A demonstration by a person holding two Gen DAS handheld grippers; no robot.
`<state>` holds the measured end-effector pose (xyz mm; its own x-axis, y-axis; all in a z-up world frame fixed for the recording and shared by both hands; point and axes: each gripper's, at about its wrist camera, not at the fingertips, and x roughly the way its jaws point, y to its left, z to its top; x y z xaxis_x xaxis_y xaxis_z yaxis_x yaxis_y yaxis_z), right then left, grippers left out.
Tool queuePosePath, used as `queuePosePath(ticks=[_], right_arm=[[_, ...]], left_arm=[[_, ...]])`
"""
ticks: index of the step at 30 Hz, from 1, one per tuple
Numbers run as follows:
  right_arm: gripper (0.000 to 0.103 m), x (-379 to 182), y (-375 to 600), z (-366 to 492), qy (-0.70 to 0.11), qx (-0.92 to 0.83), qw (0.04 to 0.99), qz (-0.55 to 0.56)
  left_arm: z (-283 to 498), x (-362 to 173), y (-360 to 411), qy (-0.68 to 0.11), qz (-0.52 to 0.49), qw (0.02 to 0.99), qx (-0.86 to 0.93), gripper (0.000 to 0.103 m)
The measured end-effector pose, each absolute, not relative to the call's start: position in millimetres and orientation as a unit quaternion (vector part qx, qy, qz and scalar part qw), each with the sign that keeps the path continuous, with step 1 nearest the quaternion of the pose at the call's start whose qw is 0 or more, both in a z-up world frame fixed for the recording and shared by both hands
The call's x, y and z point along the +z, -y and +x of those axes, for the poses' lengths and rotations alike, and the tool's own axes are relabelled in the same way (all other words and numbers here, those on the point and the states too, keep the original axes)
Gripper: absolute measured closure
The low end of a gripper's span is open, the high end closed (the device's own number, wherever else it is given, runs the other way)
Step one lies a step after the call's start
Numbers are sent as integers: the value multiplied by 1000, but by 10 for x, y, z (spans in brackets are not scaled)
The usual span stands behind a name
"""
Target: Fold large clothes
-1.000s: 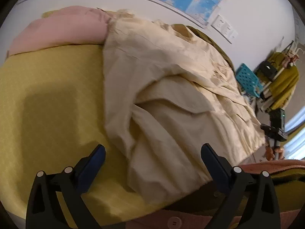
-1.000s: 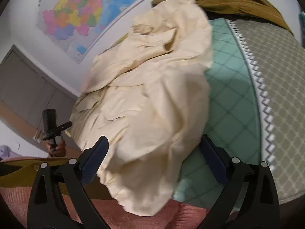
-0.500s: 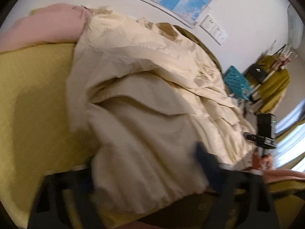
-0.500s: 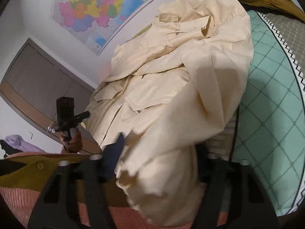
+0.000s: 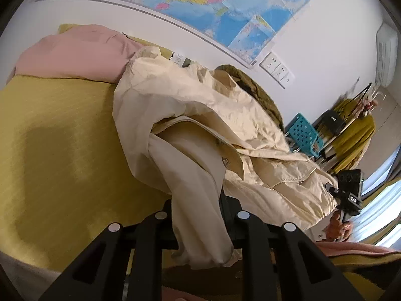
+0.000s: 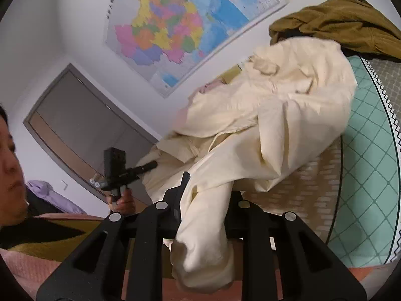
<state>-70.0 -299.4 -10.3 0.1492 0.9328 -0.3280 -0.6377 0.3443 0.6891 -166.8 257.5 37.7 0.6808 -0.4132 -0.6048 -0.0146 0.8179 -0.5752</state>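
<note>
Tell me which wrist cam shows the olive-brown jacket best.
Right wrist: the olive-brown jacket lies in plain sight behind the cream jacket. The left wrist view shows only a dark sliver past the cream jacket's collar.

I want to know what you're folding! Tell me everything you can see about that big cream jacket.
The cream jacket looks like thin, crinkly cloth, with a collar, flap pockets and snap buttons. It lies rumpled on the bed, part of it lifted. The left gripper and right gripper have just been closing and each pinch a gathered cuff. A pink garment and an olive garment border it.
</note>
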Motion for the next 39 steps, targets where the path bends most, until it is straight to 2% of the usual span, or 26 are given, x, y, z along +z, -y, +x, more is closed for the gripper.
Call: queuePosePath(ticks=[12, 24, 32, 39], right_arm=[[83, 246, 3076, -437, -337, 524, 739, 256], [83, 677, 2886, 463, -323, 508, 744, 291], [82, 614, 2639, 1341, -371, 463, 734, 331], [80, 428, 2377, 1942, -412, 431, 733, 328]], left_arm=[[-1351, 662, -2762, -399, -303, 856, -127, 83], [-500, 1158, -2912, -418, -272, 857, -126, 79], [317, 1224, -3100, -449, -278, 844, -95, 77], [948, 1022, -3298, -483, -286, 826, -61, 77]])
